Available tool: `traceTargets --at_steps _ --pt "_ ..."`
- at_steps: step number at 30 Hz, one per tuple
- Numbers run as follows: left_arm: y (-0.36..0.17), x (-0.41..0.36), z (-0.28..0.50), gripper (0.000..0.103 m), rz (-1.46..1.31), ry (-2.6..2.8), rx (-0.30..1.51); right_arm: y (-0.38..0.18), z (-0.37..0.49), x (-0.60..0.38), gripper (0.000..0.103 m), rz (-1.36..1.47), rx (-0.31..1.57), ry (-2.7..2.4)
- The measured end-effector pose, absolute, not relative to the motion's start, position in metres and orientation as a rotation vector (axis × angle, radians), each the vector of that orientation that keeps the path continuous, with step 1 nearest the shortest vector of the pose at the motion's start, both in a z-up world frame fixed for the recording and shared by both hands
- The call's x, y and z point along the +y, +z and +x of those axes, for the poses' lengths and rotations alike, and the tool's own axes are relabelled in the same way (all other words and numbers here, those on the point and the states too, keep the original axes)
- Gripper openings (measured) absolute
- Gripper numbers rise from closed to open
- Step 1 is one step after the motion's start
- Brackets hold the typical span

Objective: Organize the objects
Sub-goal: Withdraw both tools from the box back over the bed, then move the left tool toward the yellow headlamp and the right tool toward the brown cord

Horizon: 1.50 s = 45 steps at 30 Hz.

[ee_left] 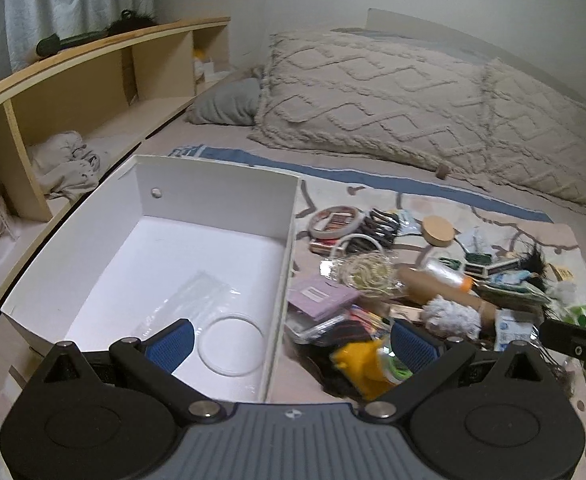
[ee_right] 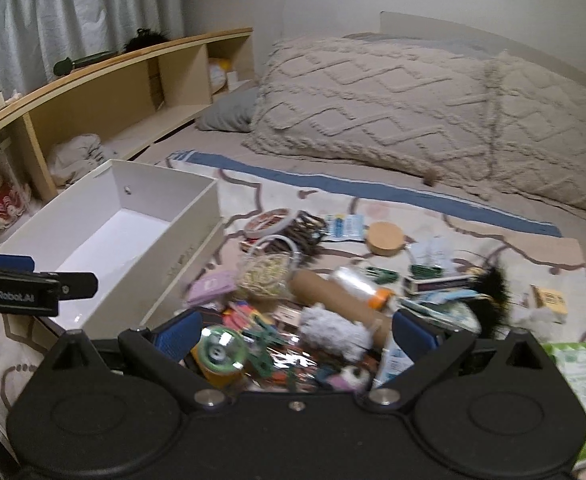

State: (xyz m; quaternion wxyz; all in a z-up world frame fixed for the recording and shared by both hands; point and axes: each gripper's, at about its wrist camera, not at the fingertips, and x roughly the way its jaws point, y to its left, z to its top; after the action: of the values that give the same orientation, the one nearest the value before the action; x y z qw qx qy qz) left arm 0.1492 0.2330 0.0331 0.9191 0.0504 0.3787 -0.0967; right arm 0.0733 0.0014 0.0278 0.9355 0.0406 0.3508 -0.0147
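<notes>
Left gripper [ee_left: 291, 338]: jaws spread wide, holding nothing, poised over the near right wall of the white box [ee_left: 281, 280]. Right gripper [ee_right: 295, 334]: jaws likewise wide apart and empty, above the near edge of the clutter pile [ee_right: 333, 292]. The box holds a clear ring [ee_left: 231, 345] and a clear bag [ee_left: 197, 300] (both near). The pile lies just right of the box, on the bed [ee_left: 333, 160]. Pillows [ee_left: 413, 92] lie far.
</notes>
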Motion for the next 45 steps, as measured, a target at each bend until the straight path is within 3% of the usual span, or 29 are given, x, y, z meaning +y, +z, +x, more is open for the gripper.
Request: traceTargets --at_steps 19,32,45 --pt "0.054 0.156 0.096 0.103 0.227 -0.256 0.736 0.011 0.012 -0.047 0.103 0.035 0.724 -0.089" --pt "0.048 0.151 0.087 0.103 0.239 -0.311 0.640 -0.008 -0.002 -0.036 0.103 0.002 0.647 -0.077" --pt "-0.002 0.163 0.093 0.103 0.286 -0.363 0.528 -0.063 -0.003 -0.024 0.103 0.028 0.633 -0.068"
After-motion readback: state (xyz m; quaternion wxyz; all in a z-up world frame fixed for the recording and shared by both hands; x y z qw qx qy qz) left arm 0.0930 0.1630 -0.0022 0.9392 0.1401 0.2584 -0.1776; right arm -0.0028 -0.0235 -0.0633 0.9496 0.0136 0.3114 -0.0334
